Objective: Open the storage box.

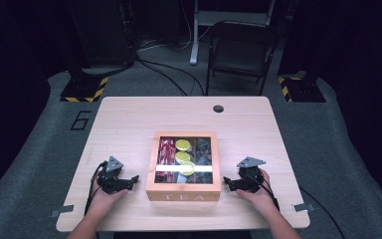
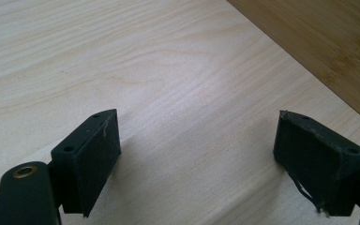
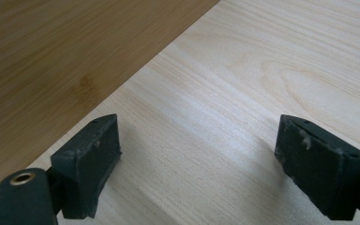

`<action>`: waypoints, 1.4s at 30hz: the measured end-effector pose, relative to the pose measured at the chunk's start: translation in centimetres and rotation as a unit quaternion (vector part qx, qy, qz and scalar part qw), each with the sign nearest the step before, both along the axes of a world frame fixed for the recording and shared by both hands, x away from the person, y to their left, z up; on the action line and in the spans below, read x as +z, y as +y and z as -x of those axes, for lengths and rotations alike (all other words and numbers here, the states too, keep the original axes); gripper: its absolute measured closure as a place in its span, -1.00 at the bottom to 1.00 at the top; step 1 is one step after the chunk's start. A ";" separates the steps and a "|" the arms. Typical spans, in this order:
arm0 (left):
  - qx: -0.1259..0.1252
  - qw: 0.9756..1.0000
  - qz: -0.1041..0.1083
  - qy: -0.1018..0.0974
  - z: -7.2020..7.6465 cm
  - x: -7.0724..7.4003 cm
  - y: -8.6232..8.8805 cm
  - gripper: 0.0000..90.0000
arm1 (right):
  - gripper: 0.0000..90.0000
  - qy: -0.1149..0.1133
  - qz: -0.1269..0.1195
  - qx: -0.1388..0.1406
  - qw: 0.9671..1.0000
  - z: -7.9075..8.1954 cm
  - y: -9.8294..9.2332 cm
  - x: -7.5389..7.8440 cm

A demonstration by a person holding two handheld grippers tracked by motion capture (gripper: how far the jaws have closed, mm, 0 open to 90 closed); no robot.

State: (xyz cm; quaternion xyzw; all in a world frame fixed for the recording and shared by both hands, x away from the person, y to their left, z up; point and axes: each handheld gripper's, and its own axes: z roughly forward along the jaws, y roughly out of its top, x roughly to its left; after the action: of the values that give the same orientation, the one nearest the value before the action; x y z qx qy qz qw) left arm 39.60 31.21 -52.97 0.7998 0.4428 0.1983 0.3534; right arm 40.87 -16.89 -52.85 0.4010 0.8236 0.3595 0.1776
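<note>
room: dark studio, grey floor, folding chair [image 1: 241,50] behind
table [image 1: 129,119]: pale wood; tea box [image 1: 183,194] at centre front, lid down
left gripper [image 1: 129,180]: jaws wide, empty; box just to its right
right gripper [image 1: 227,181]: jaws wide, empty; box just to its left
relation: box between both grippers, each equally near; long axis runs away from the person

Overhead light is brightening the table [image 1: 129,119] while the surroundings are staying dark; glare is streaking across the tea box [image 1: 183,195] lid between the grippers. Gripper views are showing soft shadows beneath slightly blurred jaws.
</note>
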 end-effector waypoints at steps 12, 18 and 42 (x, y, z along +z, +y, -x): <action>0.002 1.000 0.002 -0.001 0.0 0.0 0.0 -0.65 | -0.64 -0.002 -0.001 0.003 1.000 0.1 0.0 0.0; 0.007 1.000 0.006 -0.001 0.1 0.0 0.0 -0.62 | -0.53 -0.002 -0.003 -0.002 1.000 0.2 -0.1 0.1; 0.003 0.999 0.052 0.017 1.2 2.8 -0.4 -0.24 | -0.26 0.015 -0.048 -0.018 0.999 1.2 -1.2 3.0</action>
State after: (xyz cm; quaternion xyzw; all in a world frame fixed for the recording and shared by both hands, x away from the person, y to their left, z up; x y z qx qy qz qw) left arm 38.37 30.78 -50.13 0.7825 0.4609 0.1625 0.3859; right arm 39.69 -18.10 -49.88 0.4288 0.8007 0.3896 0.1523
